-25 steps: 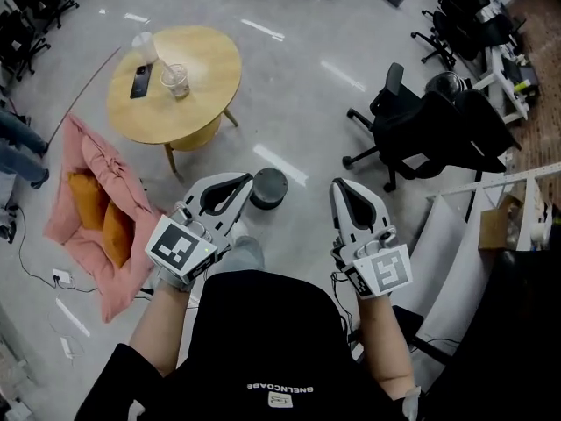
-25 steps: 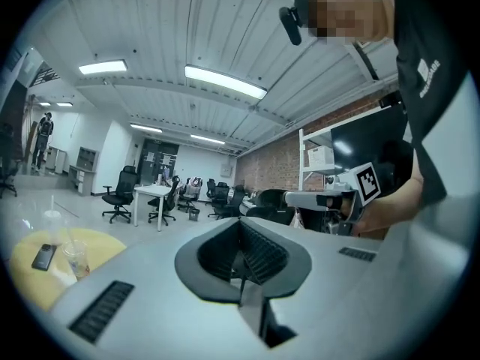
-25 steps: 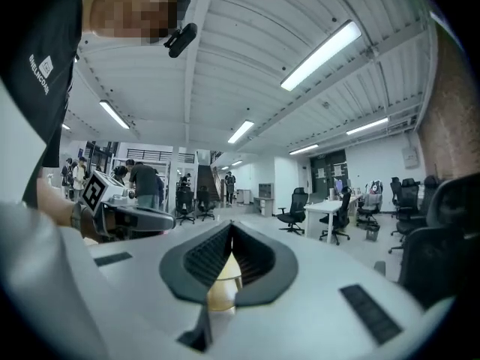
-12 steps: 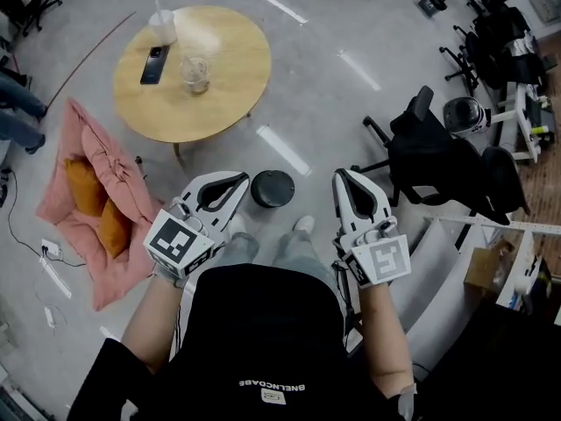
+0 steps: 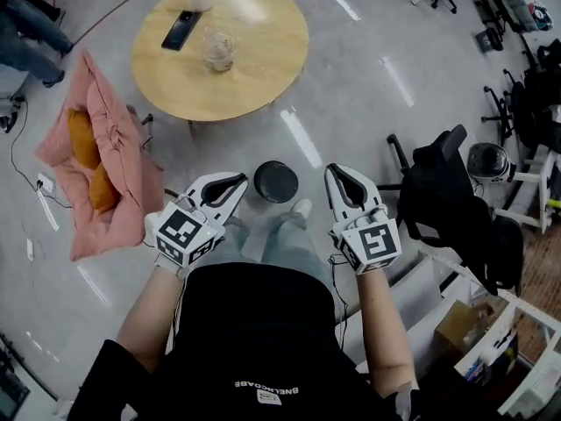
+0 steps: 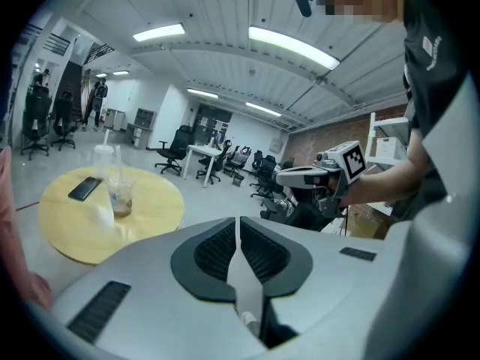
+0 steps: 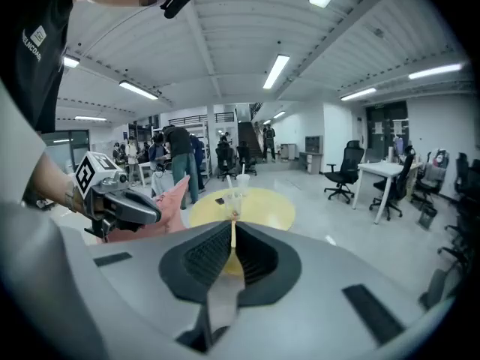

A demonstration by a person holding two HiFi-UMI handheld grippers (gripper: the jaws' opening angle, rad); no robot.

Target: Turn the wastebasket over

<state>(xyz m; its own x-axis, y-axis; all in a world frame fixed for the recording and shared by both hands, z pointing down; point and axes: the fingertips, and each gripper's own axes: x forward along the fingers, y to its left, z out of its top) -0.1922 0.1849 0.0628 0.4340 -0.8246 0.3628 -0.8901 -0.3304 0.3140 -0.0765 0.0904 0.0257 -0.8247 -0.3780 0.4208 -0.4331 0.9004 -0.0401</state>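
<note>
- The left gripper (image 5: 235,184) has its jaws shut tight, with nothing in them.
- The right gripper (image 5: 338,174) has its jaws together too, and is empty.
- The dark round wastebasket (image 5: 275,181) sits on the floor at 12 o'clock, between both grippers. Neither touches it.
- The round yellow table (image 5: 263,60) is at 11 o'clock, farther off.

A line of white capital letters (image 5: 267,384) crosses the black shirt (image 5: 263,323) at 6 o'clock in the head view, upside down and too small to read surely. A black-and-white square marker shows on the cube (image 5: 184,235) of the left gripper (image 5: 235,181) and on that (image 5: 372,242) of the right gripper (image 5: 337,170).
</note>
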